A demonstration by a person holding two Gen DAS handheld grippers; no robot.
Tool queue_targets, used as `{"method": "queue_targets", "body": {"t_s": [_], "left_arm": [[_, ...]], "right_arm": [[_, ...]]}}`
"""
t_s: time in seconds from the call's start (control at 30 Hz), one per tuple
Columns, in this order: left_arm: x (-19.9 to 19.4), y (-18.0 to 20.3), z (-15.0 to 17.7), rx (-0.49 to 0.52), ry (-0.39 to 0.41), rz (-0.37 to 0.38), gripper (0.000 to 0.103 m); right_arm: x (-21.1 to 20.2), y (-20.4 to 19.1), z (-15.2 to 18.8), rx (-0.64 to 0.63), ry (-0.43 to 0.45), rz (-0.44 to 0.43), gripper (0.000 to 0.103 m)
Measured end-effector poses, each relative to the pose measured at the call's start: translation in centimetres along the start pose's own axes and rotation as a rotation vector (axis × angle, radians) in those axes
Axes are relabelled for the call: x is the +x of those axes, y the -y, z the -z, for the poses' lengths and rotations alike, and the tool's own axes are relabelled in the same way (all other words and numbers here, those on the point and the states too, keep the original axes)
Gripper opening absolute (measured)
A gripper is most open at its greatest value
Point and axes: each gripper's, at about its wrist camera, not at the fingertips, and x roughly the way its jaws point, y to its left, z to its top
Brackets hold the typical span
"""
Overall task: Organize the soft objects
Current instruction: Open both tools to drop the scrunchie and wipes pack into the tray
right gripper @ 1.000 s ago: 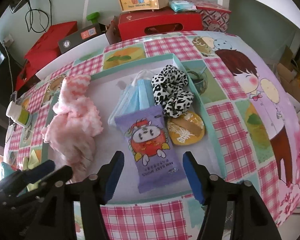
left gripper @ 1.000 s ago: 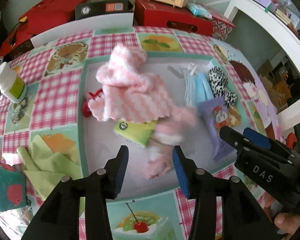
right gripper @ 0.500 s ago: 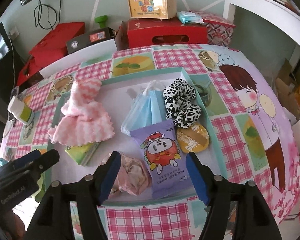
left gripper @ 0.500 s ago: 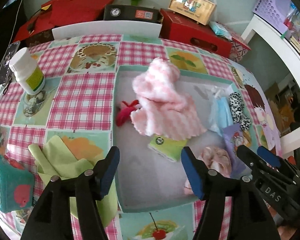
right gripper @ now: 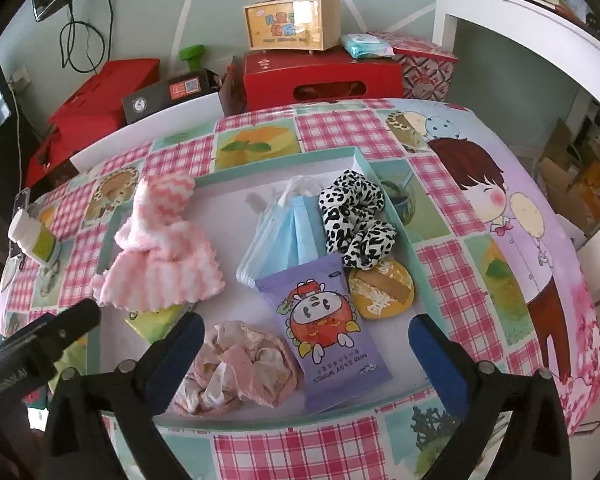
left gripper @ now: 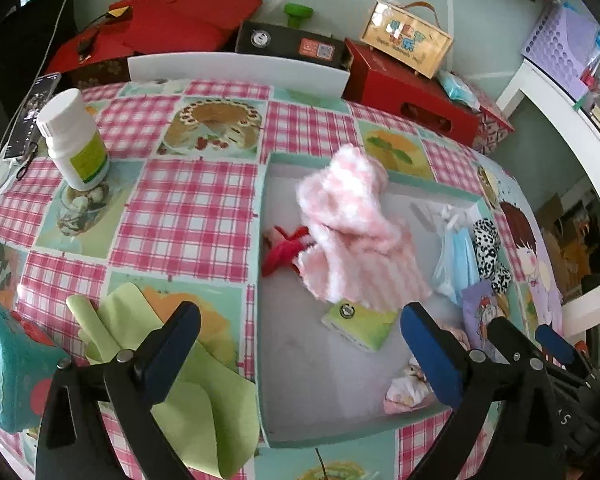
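In the left wrist view, the shallow tray (left gripper: 262, 280) lies just ahead of the left gripper (left gripper: 300, 344), and most soft things are already gathered inside it, which I judge is the purpose of the sorting. The pink striped towel (left gripper: 352, 240) lies ahead of the fingers, in the middle of the tray, partly over a red ribbon (left gripper: 280, 254) and a green packet (left gripper: 360, 324). The green cloth (left gripper: 196, 404) is outside the tray, under and beside the left finger, so it is probably still waiting. The jaws have just been opening and now stand wide apart, with nothing pressed between them

In the right wrist view, the right gripper (right gripper: 306, 354) hangs over the near edge of the same tray. Its jaws also have just been opening and are fully apart, holding nothing. The pink crumpled cloth (right gripper: 240, 368) lies just by the left finger, released inside the tray. The purple wipes pack (right gripper: 328, 324) sits between the fingers, with the blue masks (right gripper: 288, 232) and the leopard scrunchie (right gripper: 356, 220) further ahead
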Motion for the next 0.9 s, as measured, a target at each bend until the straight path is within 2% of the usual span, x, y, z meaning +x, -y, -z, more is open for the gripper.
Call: {"method": "queue_targets", "body": {"t_s": [0.57, 0.9], "left_arm": [[-1.5, -2.1, -0.4, -0.072, 0.018, 0.000, 0.100], [-3.5, -4.6, 0.7, -0.119, 0.043, -0.051, 0.100]], "right_arm": [[-0.6, -1.9, -0.1, -0.042, 0.011, -0.020, 0.103], [-1.9, -4.5, 0.3, -0.095, 0.036, -0.045, 0.103]]}}
